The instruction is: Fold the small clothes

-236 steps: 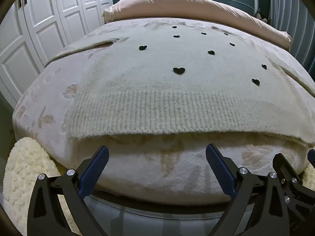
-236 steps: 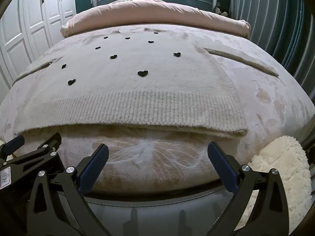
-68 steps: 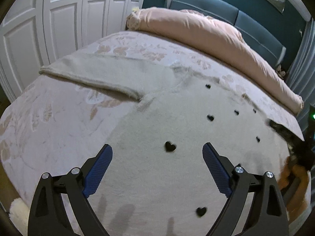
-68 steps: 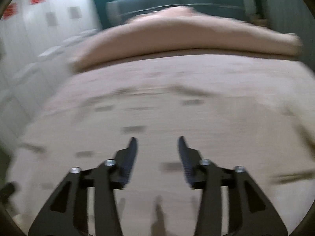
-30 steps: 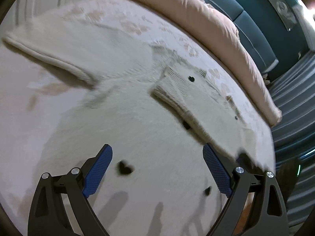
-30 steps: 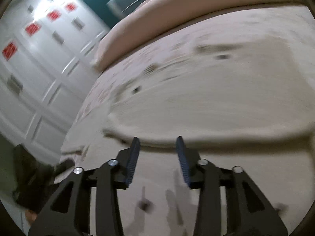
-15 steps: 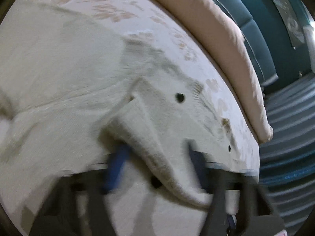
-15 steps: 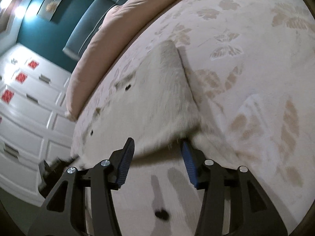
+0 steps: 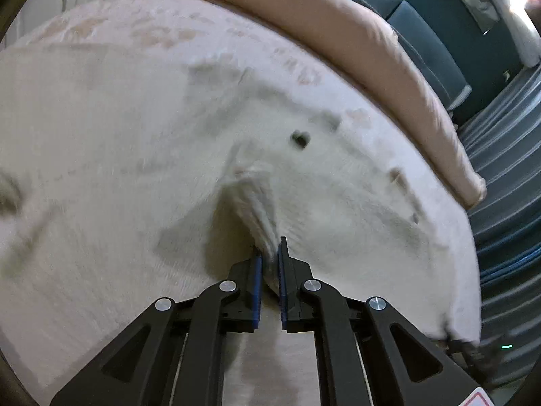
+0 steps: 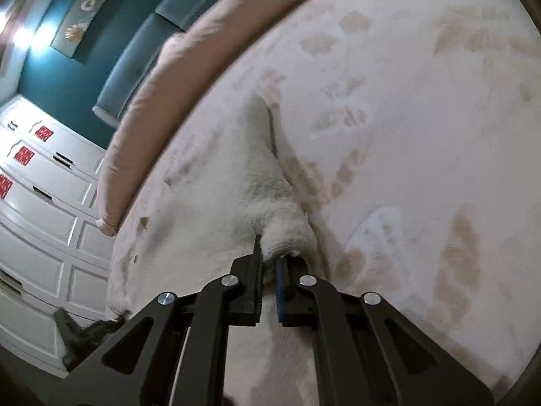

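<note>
A cream knit sweater [image 9: 111, 155] with small black hearts lies spread on the bed. My left gripper [image 9: 268, 257] is shut on a bunched ribbed edge [image 9: 257, 203] of the sweater, which rises into the jaws. A black heart [image 9: 300, 138] shows just beyond it. In the right wrist view my right gripper [image 10: 268, 257] is shut on another fold of the same sweater [image 10: 236, 182], its fuzzy edge [image 10: 285, 233] pinched between the blue pads. The other gripper shows dimly at each view's edge.
The bed cover [image 10: 422, 135] is pale with tan leaf prints. A rolled pink duvet [image 9: 338, 34] lies across the head of the bed before a teal headboard [image 9: 422, 10]. White wardrobe doors [image 10: 40, 223] stand at the left. Grey curtains [image 9: 507, 176] hang at the right.
Both grippers have closed from open onto the sweater's folded-over edge. Each has moved in close to the cloth, which now bunches up between the pads.
</note>
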The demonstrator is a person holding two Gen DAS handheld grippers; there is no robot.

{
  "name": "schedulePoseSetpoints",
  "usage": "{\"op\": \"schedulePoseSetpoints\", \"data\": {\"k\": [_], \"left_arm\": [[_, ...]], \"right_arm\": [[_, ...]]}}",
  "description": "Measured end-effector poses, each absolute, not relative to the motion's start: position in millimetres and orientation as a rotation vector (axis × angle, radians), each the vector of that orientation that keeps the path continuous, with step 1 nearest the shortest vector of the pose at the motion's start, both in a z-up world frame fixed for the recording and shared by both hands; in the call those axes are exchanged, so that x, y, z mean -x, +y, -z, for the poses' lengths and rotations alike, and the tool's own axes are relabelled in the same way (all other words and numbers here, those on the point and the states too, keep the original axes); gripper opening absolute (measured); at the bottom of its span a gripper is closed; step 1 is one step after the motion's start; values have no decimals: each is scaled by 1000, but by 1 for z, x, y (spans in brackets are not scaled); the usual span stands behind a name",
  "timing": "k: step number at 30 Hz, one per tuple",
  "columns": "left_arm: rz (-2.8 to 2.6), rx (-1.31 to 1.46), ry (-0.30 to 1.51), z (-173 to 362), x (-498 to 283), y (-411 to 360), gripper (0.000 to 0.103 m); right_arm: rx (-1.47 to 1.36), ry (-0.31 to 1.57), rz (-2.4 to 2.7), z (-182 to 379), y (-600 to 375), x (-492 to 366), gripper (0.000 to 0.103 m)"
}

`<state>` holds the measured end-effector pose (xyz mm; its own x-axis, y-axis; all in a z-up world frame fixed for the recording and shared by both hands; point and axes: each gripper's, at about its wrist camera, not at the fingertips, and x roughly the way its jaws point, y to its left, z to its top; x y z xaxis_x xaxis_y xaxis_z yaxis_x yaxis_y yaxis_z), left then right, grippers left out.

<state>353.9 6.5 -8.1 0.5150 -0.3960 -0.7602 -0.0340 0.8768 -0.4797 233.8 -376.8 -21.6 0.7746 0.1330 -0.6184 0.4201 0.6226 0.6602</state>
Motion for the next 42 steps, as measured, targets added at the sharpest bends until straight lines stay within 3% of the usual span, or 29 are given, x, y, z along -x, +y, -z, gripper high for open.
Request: {"op": "schedulePoseSetpoints", "data": {"k": [4, 10, 14, 19, 22, 29, 30, 32, 33, 34, 37, 38, 39, 40, 42], "left_arm": [[216, 472, 981, 12, -345, 6, 12], [242, 487, 934, 19, -340, 8, 15], [254, 521, 909, 25, -339, 15, 15], [271, 534, 889, 27, -336, 18, 15], [288, 562, 880, 29, -335, 23, 15], [289, 546, 859, 31, -334, 19, 15], [289, 545, 858, 31, -334, 19, 15], [290, 546, 858, 31, -334, 20, 15], [290, 546, 857, 30, -333, 20, 15], [290, 545, 857, 30, -333, 20, 15], [289, 541, 856, 30, -333, 19, 15], [287, 537, 855, 30, -332, 18, 15], [286, 532, 854, 30, -332, 18, 15], [285, 530, 854, 29, -332, 17, 15], [283, 523, 850, 29, -332, 14, 16]], "right_arm": [[-746, 761, 224, 14, -363, -233, 6], [-605, 680, 318, -30, -328, -223, 11], [-467, 783, 3, -39, -248, -294, 11], [-339, 970, -218, -3, -165, -358, 8], [-364, 943, -184, 0, -194, -358, 6], [-657, 826, 192, 0, -386, -300, 0], [-650, 813, 228, -5, -394, -298, 6], [-595, 795, 268, -20, -396, -308, 31], [-585, 791, 270, -22, -394, -315, 51], [-580, 793, 260, -23, -391, -325, 56], [-541, 872, 227, -10, -375, -362, 53], [-499, 910, 237, -4, -368, -374, 45], [-473, 912, 242, -3, -371, -376, 15], [-457, 895, 244, -9, -370, -378, 9], [-585, 771, 222, -20, -391, -359, 8]]}}
